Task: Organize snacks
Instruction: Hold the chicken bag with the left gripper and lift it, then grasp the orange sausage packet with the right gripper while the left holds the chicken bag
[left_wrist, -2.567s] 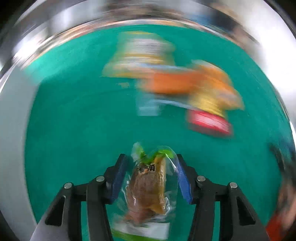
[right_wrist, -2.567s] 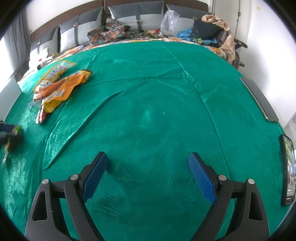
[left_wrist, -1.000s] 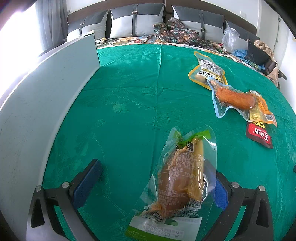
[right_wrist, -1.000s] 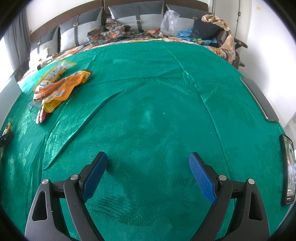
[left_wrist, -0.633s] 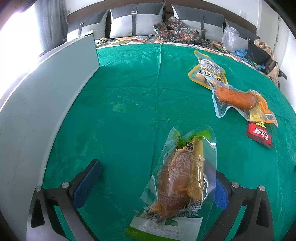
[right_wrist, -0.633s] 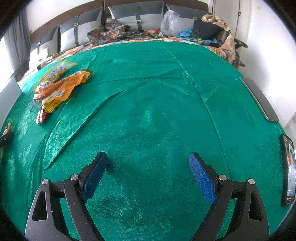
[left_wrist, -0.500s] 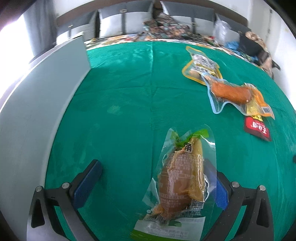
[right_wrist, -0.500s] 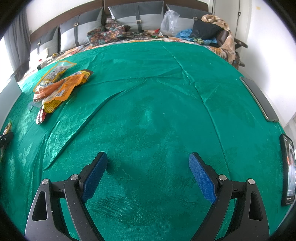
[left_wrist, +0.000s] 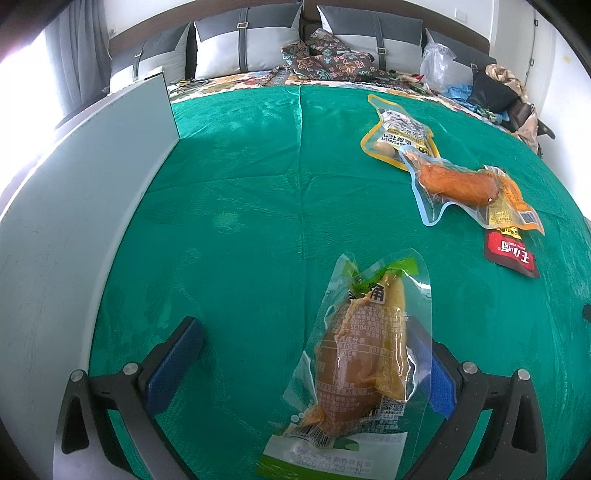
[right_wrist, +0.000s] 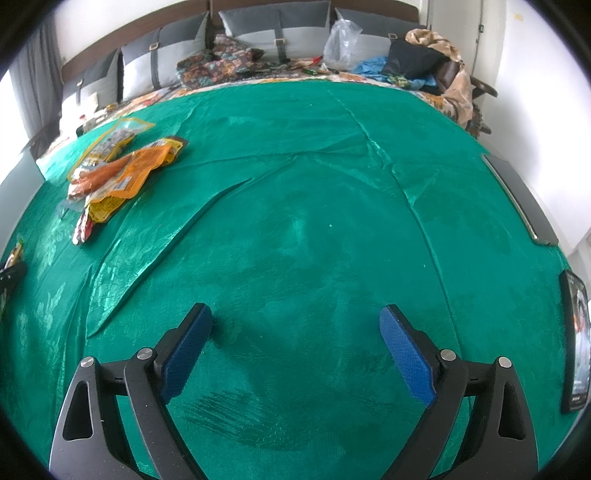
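Released since earlier: vacuum-sealed snack pouch (left_wrist: 364, 354) flat on bed's green cover (left_wrist: 240, 206), left gripper (left_wrist: 314, 373) fingers wide. Right gripper (right_wrist: 295, 350) wide, empty. Pouch light, slippery; pinch edge seam.

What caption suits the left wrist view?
Open left gripper over a clear snack pouch on green cloth.

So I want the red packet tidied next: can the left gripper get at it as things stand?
Probably yes. The left gripper is open and the red packet lies ahead to its right with bare cloth around it, but the green-topped pouch lies between the fingers, so lift clear first.
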